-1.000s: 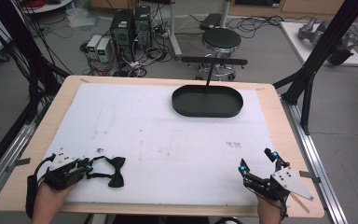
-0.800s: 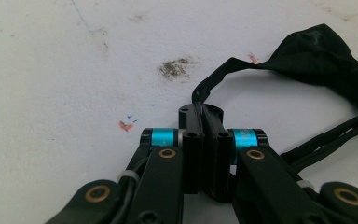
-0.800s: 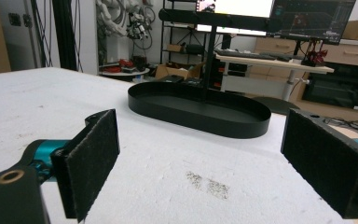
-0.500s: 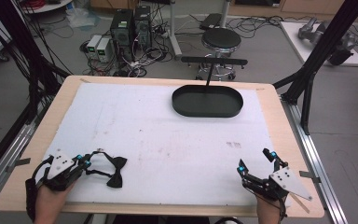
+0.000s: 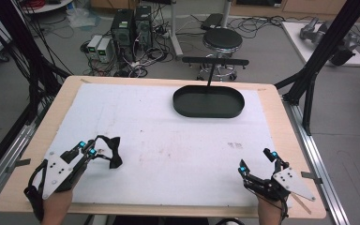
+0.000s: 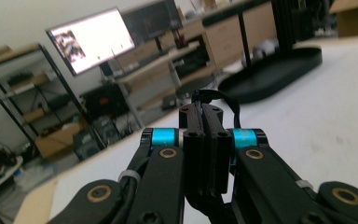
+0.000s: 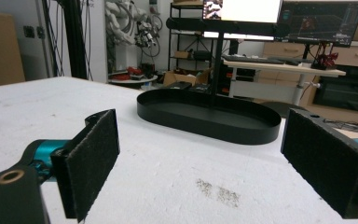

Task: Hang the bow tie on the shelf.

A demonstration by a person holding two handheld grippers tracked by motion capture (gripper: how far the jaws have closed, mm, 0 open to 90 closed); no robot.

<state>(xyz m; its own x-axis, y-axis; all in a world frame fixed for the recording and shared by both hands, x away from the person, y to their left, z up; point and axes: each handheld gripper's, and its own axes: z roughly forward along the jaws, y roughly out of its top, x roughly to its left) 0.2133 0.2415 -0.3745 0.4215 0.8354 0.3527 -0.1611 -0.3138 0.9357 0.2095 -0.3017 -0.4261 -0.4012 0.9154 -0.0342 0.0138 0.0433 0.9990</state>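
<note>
Two pads of our left gripper are pinching a black bow tie at seven o'clock on the table; let's lift it slowly so it stays caught. It hangs limp, strap looping, while our right gripper rests spread at five o'clock.

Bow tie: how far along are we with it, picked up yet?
Done: the left hand-held gripper is shut on the black bow tie, which looks lifted off the white mat. In hand: carrying it. Left: probably placing it in the empty black oval tray with its T-shaped stand. The right hand-held gripper rests open near the table edge.
</note>
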